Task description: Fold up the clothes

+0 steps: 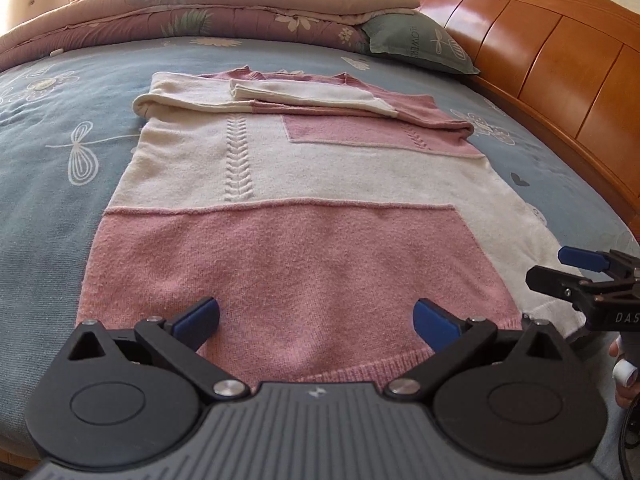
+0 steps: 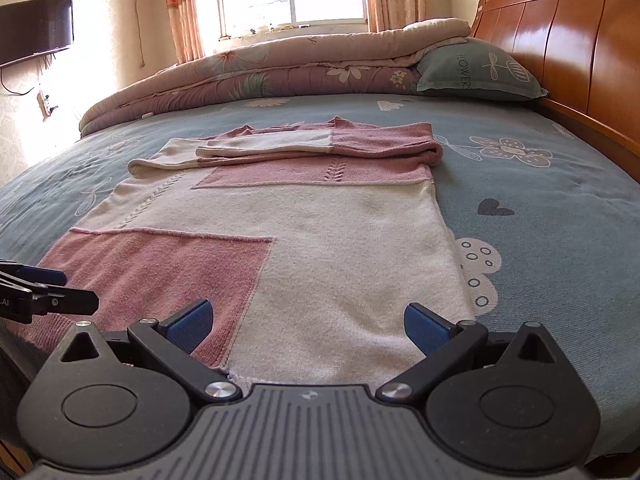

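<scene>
A pink and cream knitted sweater [image 1: 296,208] [image 2: 312,224] lies flat on the bed, hem toward me, with both sleeves [image 1: 304,98] [image 2: 288,142] folded across the chest at the far end. My left gripper [image 1: 316,320] hovers open over the pink hem, blue pads wide apart, nothing between them. My right gripper [image 2: 306,322] hovers open over the cream part of the hem. The right gripper [image 1: 576,276] also shows at the right edge of the left wrist view. At the left edge of the right wrist view, the left gripper [image 2: 44,292] shows.
The bed has a blue floral sheet [image 1: 60,168] [image 2: 560,216]. A folded quilt [image 1: 192,12] [image 2: 280,68] and a green pillow [image 1: 420,44] [image 2: 476,70] lie at the far side. A wooden headboard [image 1: 552,52] [image 2: 568,40] runs along the right. A person's fingers [image 1: 624,376] show at lower right.
</scene>
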Action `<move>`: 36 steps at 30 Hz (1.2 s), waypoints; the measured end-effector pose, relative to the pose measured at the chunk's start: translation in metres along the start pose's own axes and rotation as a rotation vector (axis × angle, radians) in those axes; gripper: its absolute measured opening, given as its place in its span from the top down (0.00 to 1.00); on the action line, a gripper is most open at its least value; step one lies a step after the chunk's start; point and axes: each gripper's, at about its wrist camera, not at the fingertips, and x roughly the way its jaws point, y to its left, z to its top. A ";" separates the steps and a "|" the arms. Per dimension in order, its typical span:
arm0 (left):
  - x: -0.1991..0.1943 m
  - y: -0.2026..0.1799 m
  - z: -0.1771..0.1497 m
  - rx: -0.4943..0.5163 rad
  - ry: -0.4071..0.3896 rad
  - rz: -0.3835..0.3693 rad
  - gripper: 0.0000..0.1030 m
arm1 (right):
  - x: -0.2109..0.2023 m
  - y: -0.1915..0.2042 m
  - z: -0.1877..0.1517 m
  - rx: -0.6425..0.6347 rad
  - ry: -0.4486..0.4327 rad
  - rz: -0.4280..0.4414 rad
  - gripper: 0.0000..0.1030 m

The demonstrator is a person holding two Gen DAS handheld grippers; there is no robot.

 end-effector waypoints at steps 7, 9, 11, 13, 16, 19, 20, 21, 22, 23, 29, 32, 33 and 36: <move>0.014 0.034 0.040 -0.090 -0.047 0.022 0.01 | 0.006 0.010 0.001 -0.038 0.024 -0.008 0.00; 0.023 0.046 0.039 -0.155 -0.017 0.003 0.01 | 0.007 0.012 0.002 -0.036 0.030 -0.005 0.00; 0.025 0.052 0.034 -0.180 -0.020 -0.020 0.01 | 0.008 0.014 0.004 -0.031 0.038 0.001 0.00; 0.024 0.050 0.041 -0.169 0.024 -0.020 0.01 | 0.010 0.017 0.005 -0.026 0.047 0.006 0.00; 0.031 0.054 0.060 -0.189 0.072 -0.032 0.01 | 0.012 0.020 0.008 -0.010 0.060 0.032 0.00; 0.052 0.068 0.087 -0.251 0.081 -0.051 0.01 | 0.015 0.024 0.011 0.010 0.069 0.071 0.00; 0.059 0.072 0.096 -0.272 0.084 -0.058 0.01 | 0.016 0.025 0.012 0.015 0.070 0.082 0.00; 0.066 0.077 0.104 -0.293 0.087 -0.064 0.01 | 0.016 0.025 0.013 0.020 0.070 0.089 0.00; 0.073 0.082 0.113 -0.313 0.090 -0.070 0.01 | 0.017 0.026 0.014 0.024 0.070 0.097 0.00; 0.080 0.086 0.122 -0.334 0.093 -0.077 0.01 | 0.018 0.027 0.015 0.030 0.073 0.105 0.00; 0.122 0.119 0.154 -0.452 0.111 -0.061 0.01 | 0.024 0.024 0.017 0.046 0.100 0.115 0.00; 0.122 0.135 0.150 -0.494 0.037 -0.067 0.01 | 0.025 0.018 0.018 0.085 0.111 0.122 0.00; 0.120 0.137 0.150 -0.516 0.027 -0.069 0.01 | 0.025 0.016 0.018 0.099 0.114 0.125 0.00; 0.116 0.133 0.155 -0.512 0.009 -0.057 0.01 | 0.027 0.014 0.018 0.118 0.121 0.128 0.00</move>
